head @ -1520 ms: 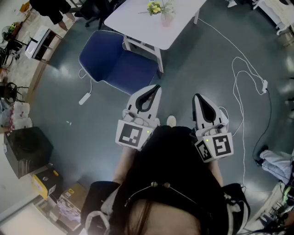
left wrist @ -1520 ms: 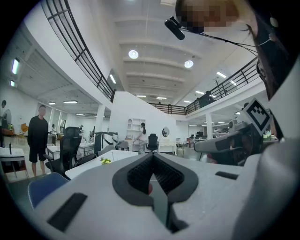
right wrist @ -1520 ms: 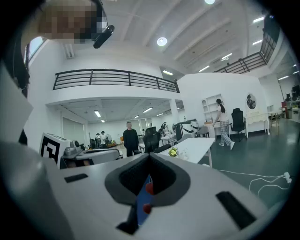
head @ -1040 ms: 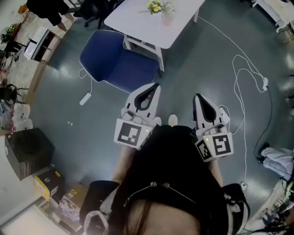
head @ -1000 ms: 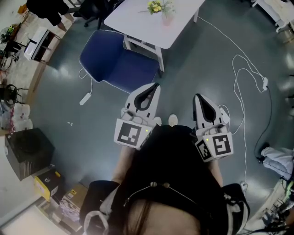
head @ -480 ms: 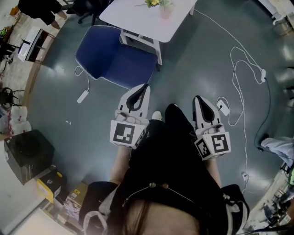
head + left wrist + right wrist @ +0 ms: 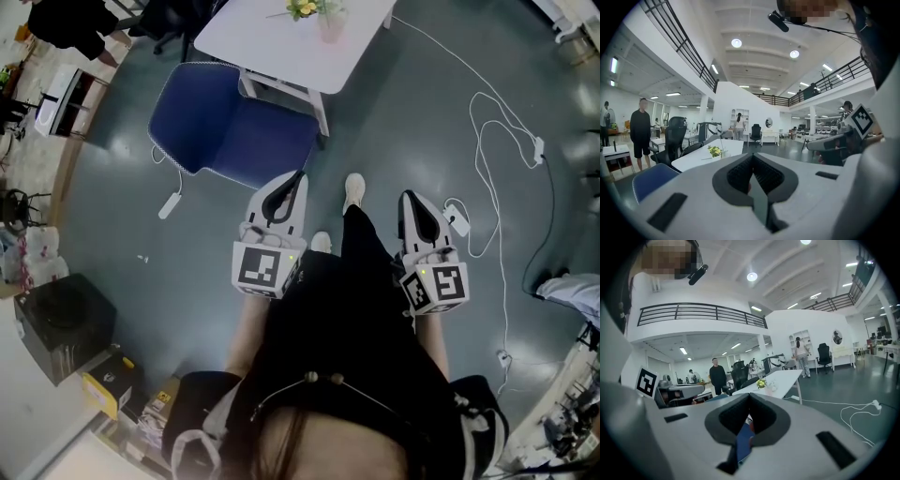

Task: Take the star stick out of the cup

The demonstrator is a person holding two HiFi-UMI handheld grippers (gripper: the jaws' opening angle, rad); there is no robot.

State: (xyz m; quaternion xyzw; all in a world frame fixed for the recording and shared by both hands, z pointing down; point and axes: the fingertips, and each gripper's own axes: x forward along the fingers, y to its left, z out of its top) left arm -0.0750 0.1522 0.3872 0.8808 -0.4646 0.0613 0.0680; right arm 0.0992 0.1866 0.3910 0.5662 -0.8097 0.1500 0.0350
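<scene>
A small pale cup (image 7: 330,23) with yellow flowers (image 7: 302,8) stands on a white table (image 7: 272,42) far ahead; it is too small to make out a star stick in it. The cup also shows as a small cup (image 7: 723,153) in the left gripper view and a distant cup (image 7: 771,386) in the right gripper view. My left gripper (image 7: 298,175) and right gripper (image 7: 405,195) are held close to the body over the floor, well short of the table. Both are shut with nothing between them, the left jaws (image 7: 752,156) and right jaws (image 7: 749,395) pointing at the table.
A blue chair (image 7: 230,127) stands in front of the table on the left. A white cable (image 7: 497,141) trails over the grey floor at the right. A black box (image 7: 61,323) sits at the left. A person in black (image 7: 641,131) stands beyond the table.
The person holding the grippers has stepped forward, one white shoe now out in front. Both grippers stayed shut by the body.
</scene>
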